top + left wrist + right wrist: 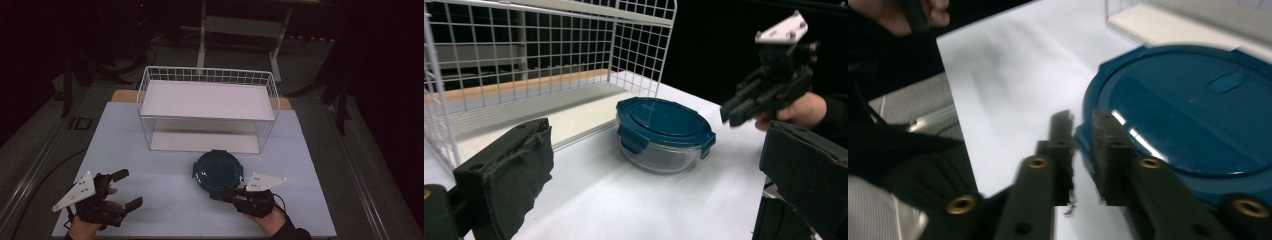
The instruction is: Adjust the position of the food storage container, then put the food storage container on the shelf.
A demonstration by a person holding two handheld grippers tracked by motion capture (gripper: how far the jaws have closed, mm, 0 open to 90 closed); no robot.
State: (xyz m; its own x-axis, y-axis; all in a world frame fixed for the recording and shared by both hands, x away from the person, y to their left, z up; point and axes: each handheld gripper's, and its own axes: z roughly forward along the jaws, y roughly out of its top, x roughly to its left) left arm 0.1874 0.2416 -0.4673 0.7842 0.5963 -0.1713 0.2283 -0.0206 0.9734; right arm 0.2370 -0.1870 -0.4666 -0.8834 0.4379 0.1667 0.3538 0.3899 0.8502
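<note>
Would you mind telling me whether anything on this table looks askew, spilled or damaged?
Nothing stands out. The glass container sits upright on the table, its blue lid on flat, with no spill around it. The wire basket stands square behind it. The right gripper is at the lid's near edge.

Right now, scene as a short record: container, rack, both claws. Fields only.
container: round glass container with a blue clip lid, lid on, standing on the white table
rack: white wire rack behind the container, shelves bare
left claw: jaws wide apart, nothing between them, left of the container
right claw: jaws narrowly apart at the lid's near rim, a lid clip beside them; contact unclear
</note>
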